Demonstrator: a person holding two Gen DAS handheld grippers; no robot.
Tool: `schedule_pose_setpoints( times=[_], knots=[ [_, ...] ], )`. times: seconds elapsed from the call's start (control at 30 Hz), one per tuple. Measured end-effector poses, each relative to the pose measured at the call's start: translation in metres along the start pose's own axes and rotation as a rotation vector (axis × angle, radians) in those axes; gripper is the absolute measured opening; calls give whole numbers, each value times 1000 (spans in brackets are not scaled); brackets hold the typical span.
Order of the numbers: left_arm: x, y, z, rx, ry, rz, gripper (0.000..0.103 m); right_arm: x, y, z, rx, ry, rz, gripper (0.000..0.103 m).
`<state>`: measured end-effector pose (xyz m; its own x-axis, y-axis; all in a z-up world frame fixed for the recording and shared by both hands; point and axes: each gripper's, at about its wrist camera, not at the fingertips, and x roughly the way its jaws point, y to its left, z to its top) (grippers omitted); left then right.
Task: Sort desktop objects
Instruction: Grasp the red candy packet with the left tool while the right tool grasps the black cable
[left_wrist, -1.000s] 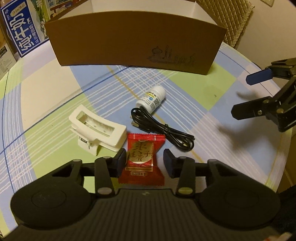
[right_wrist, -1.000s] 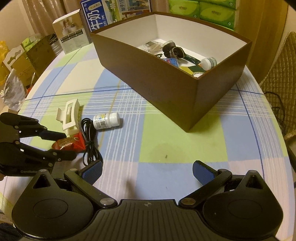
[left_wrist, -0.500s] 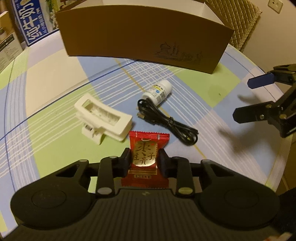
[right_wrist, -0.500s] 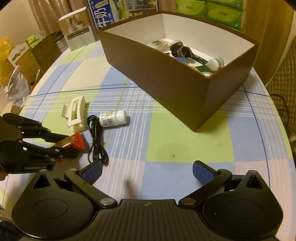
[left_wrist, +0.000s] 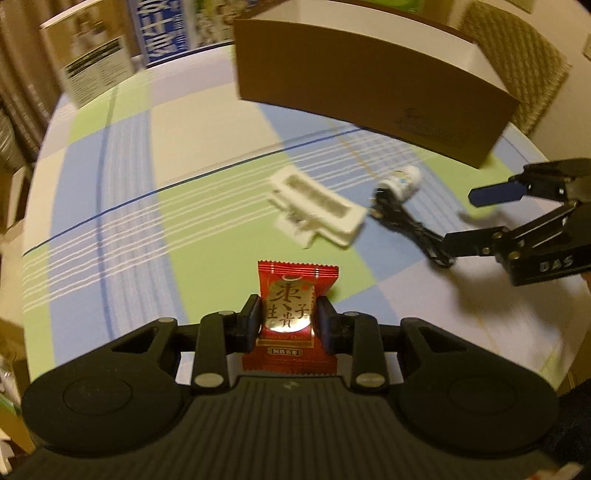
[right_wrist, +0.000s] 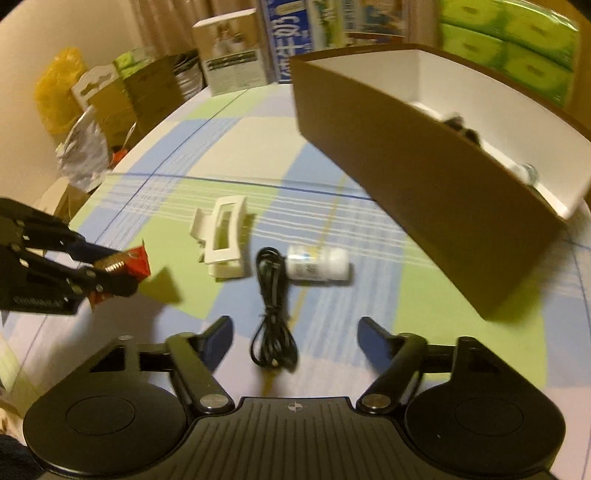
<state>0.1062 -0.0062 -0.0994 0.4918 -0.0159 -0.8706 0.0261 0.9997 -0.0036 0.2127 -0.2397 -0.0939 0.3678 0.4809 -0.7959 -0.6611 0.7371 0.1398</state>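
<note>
My left gripper (left_wrist: 287, 320) holds the red candy (left_wrist: 291, 295) above the table (left_wrist: 122, 155). My right gripper (right_wrist: 295, 334), jaws just closing, stands apart around the black cable (right_wrist: 272, 317).

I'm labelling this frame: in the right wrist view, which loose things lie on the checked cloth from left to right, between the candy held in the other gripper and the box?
White plastic hair claw clip → coiled black cable → small white pill bottle lying on its side.
</note>
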Motion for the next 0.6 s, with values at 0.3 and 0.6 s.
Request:
schedule_pose_setpoints(
  times=[0.3, 0.6],
  knots=[
    [-7, 26, -4, -75, -11, 42, 27, 42, 17, 8, -77, 20, -23, 34],
    [-9, 32, -4, -82, -17, 39, 27, 52, 27, 9, -109, -2, -70, 15]
  ],
)
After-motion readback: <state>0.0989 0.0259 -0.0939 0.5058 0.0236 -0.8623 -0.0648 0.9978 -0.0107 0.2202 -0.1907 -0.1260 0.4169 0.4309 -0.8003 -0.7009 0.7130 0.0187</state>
